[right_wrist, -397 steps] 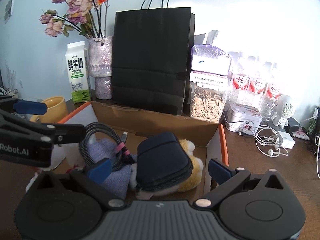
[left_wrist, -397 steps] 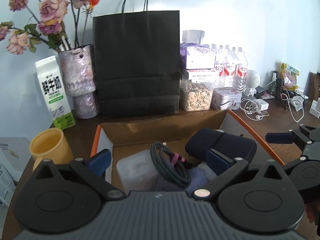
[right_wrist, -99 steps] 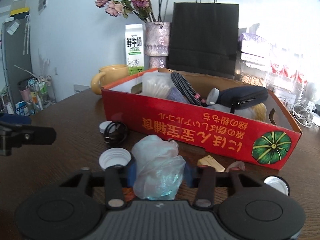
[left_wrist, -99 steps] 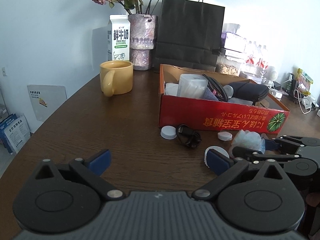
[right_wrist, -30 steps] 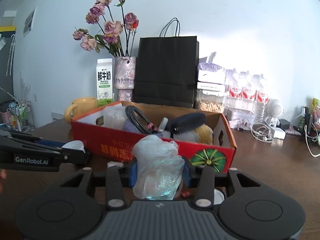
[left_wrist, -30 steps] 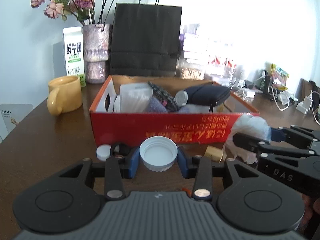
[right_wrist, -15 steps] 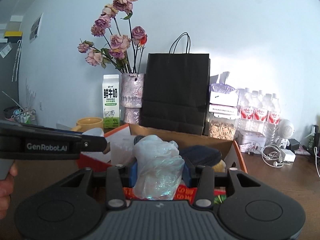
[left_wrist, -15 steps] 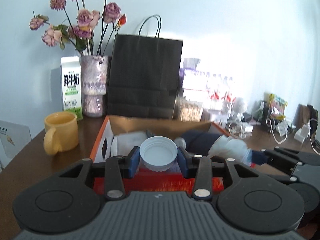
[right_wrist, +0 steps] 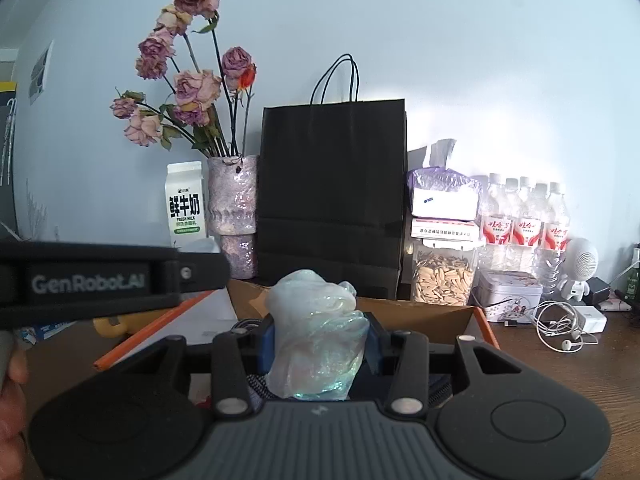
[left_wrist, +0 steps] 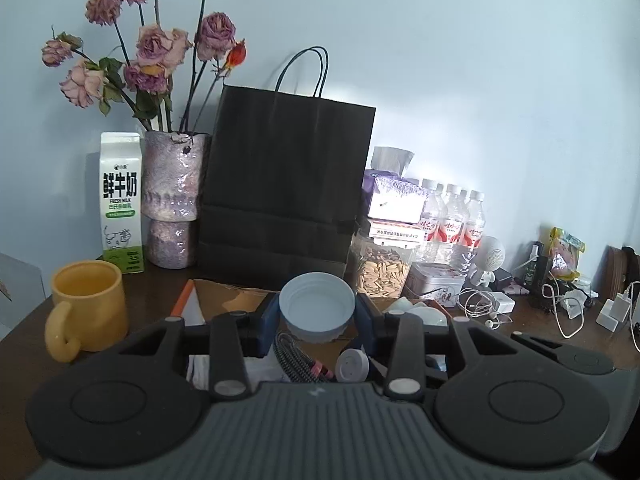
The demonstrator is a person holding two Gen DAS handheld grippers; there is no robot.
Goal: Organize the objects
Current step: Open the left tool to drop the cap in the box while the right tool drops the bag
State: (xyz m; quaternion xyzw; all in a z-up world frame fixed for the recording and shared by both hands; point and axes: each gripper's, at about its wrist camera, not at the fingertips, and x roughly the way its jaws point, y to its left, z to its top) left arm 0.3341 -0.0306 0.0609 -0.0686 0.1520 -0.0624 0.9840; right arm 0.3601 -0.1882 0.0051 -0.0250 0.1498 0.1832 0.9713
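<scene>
Both loads hang over the box (left_wrist: 224, 292): left gripper (left_wrist: 317, 318) pinches a white lid (left_wrist: 317, 312), right gripper (right_wrist: 318, 340) a plastic bag (right_wrist: 318, 336). Lower each inside the walls before spreading the jaws.

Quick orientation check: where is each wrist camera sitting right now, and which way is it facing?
Left wrist: on the left hand-held gripper, facing the back wall over the cardboard box; its fingers clamp a white lid.
Right wrist: on the right hand-held gripper, facing the same wall; it grips a crumpled plastic bag, with the left gripper and a hand at left.
Shared: black paper bag, milk carton.
</scene>
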